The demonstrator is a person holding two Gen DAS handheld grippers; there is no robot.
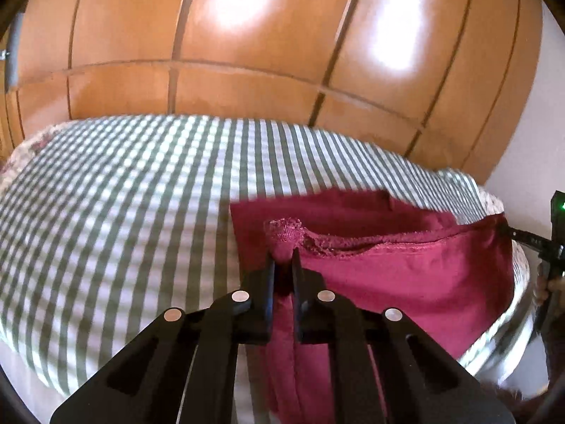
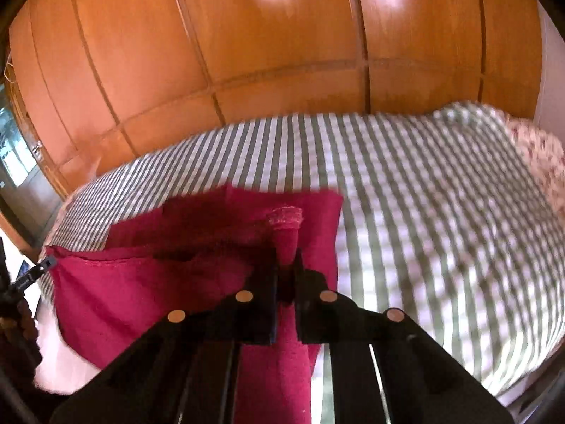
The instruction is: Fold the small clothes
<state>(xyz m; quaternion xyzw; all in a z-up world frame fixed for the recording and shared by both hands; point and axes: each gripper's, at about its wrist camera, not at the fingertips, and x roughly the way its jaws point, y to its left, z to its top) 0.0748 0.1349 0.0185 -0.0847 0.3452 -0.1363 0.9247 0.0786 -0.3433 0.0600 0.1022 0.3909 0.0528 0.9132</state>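
Both tools pinch red garment [image 1: 406, 275] over striped bedcover [image 1: 123, 212]; wardrobe [image 1: 247, 35] behind.

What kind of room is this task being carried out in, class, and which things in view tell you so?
Most likely a bedroom: a bed with a striped cover, a wall of wooden wardrobe doors behind it, and a red garment held over it by both grippers.

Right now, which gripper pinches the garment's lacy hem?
Both: the left gripper and right gripper each pinch a lace-edged corner of the crimson garment.
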